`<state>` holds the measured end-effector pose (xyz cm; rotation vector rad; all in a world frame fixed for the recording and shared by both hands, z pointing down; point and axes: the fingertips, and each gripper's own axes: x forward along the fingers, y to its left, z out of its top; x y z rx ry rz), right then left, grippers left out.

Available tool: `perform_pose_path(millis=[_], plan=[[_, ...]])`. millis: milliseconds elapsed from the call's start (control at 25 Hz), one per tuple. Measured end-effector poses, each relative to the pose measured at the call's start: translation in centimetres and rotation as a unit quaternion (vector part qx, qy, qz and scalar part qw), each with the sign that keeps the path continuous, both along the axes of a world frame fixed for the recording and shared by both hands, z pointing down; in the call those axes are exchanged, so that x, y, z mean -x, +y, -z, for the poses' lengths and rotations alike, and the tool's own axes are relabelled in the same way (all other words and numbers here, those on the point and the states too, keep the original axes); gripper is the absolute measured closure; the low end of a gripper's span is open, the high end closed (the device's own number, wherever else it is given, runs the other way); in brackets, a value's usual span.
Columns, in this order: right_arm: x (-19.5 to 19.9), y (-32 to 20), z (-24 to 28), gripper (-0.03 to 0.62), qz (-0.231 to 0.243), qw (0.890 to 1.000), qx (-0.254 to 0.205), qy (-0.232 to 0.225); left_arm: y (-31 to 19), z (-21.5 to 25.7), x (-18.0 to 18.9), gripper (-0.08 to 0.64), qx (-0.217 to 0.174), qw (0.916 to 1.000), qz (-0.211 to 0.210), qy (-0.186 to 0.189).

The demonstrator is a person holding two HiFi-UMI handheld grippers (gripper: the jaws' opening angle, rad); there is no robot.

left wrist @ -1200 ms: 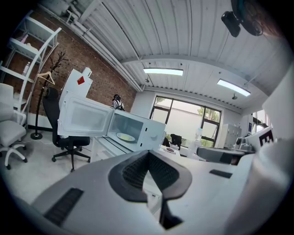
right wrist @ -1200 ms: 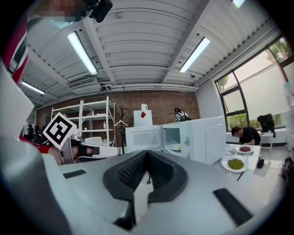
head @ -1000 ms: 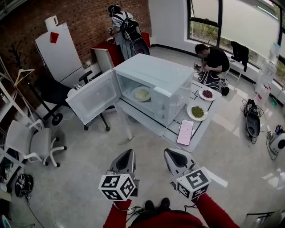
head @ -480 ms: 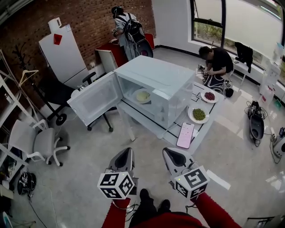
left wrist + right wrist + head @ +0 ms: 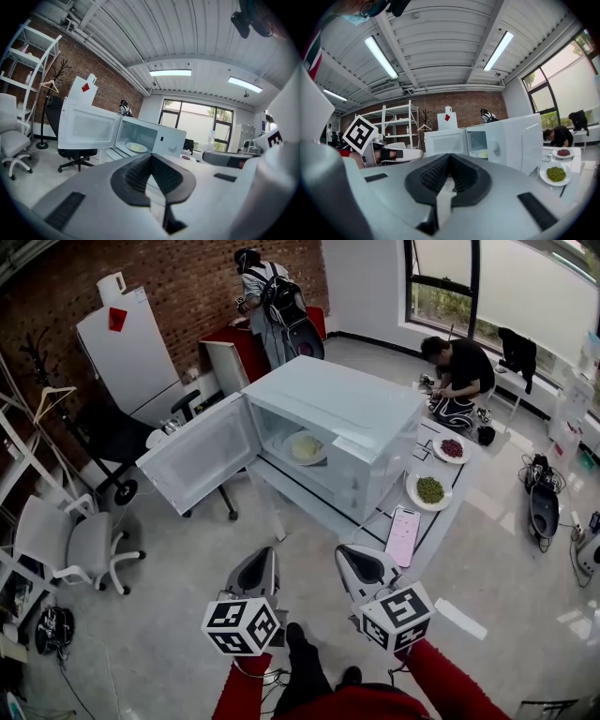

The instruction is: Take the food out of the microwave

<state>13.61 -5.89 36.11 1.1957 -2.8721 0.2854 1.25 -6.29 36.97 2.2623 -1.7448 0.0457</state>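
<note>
Facing one microwave [image 5: 347,413], three plates [image 5: 305,447] [image 5: 430,490] [image 5: 452,448], two tools [image 5: 262,561] [image 5: 352,559]

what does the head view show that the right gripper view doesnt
Only the head view: a white chair and the person's red sleeves. Only the right gripper view: the ceiling lights, and the right gripper seen along its jaws, which are shut on nothing. Both: the microwave with its door open, the food plate inside, and beside it the green-food plate and the red-food plate.
</note>
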Motion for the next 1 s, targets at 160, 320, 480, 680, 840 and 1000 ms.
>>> perform_pose_path(millis=[160, 320, 480, 680, 840, 1000], plan=[[2.4, -2.7, 0.3, 0.581, -0.002, 1.000, -0.003, 0.006, -3.3, 0.0, 1.8, 0.551, -0.001, 0.9999, -0.011, -0.005], [5.6, -5.9, -0.3, 0.581, -0.006, 1.000, 0.005, 0.017, -7.2, -0.5, 4.1, 0.551, 0.009, 0.9996, -0.026, -0.001], [7.6, -8.4, -0.8, 0.581, -0.021, 0.999, 0.019, 0.024, -10.2, -0.9, 5.5, 0.549, 0.021, 0.9986, -0.048, 0.006], [8.3, -10.9, -1.6, 0.581, -0.044, 0.998, 0.027, 0.035, -13.2, -2.1, 5.6, 0.549, 0.034, 0.9964, -0.075, 0.019], [10.0, -13.2, -2.0, 0.581, -0.069, 0.996, 0.039, 0.042, -15.7, -2.2, 7.0, 0.548, 0.044, 0.9938, -0.097, 0.030], [11.7, -14.9, -2.1, 0.581, -0.088, 0.994, 0.052, 0.045, -18.0, -2.5, 8.0, 0.537, 0.058, 0.9901, -0.122, 0.036]])
